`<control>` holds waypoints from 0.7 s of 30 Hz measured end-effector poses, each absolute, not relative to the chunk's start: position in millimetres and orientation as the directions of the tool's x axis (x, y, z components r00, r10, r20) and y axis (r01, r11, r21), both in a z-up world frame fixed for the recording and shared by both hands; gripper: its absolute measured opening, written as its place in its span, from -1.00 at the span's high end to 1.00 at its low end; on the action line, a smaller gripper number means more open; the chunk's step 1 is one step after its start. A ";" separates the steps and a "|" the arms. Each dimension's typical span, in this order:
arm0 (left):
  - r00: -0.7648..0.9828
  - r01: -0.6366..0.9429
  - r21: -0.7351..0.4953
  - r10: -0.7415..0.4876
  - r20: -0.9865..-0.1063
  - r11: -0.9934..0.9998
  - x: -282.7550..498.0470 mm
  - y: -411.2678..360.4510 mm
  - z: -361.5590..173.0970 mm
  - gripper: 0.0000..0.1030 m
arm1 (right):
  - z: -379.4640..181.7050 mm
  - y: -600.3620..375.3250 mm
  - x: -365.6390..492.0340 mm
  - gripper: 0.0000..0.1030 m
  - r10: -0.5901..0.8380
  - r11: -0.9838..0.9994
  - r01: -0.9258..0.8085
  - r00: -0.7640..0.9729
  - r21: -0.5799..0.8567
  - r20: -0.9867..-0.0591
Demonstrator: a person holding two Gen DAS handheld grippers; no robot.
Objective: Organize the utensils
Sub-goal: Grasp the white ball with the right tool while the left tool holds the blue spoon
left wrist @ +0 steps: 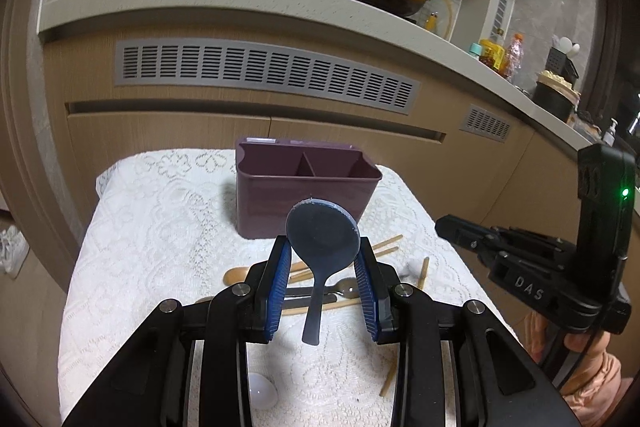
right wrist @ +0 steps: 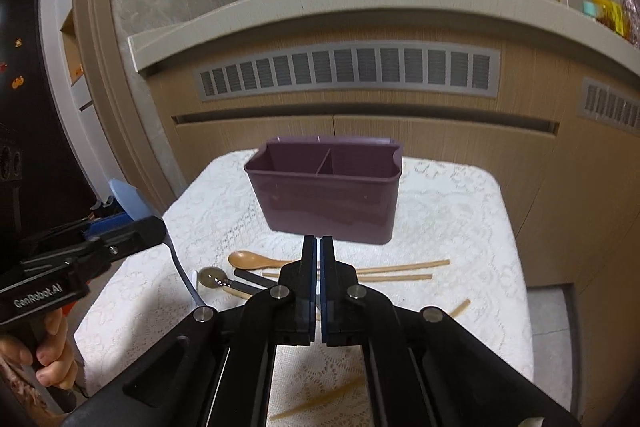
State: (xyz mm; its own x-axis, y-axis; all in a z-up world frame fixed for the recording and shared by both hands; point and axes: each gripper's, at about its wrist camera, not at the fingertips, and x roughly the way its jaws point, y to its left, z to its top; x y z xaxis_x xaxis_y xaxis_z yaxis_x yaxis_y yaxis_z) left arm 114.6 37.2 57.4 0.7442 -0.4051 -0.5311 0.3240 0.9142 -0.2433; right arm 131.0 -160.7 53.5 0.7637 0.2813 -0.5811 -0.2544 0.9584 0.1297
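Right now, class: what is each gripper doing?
Left gripper: shut on the blue rice paddle, gripped at its head.
Right gripper: shut, holding nothing.

Left wrist view: white round object [left wrist: 262, 393] at 7 o'clock half hidden by gripper body, can't identify. Metal spoon [left wrist: 344, 287] and wooden spoon [left wrist: 236, 275] partly covered by jaws. Right wrist view: purple caddy [right wrist: 328, 203] motion-blurred; chopstick [right wrist: 320, 403] at 6 o'clock cut by gripper frame. Caddy floor unseen.
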 end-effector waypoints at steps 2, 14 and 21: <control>0.748 0.328 -0.235 -0.404 -0.527 0.915 113.8 35.8 60.7 0.35 | 61.2 -161.6 128.3 0.99 0.283 0.958 -0.259 0.774 0.124 -0.566; 0.755 0.323 -0.222 -0.392 -0.526 0.920 120.7 38.7 68.0 0.35 | 26.6 -154.8 141.8 -0.21 0.251 0.927 -0.374 0.651 -0.015 -0.717; 0.737 0.299 -0.234 -0.379 -0.559 0.925 134.0 42.5 45.4 0.35 | -29.8 -187.8 155.6 0.30 0.126 0.985 -0.168 0.608 0.028 -0.784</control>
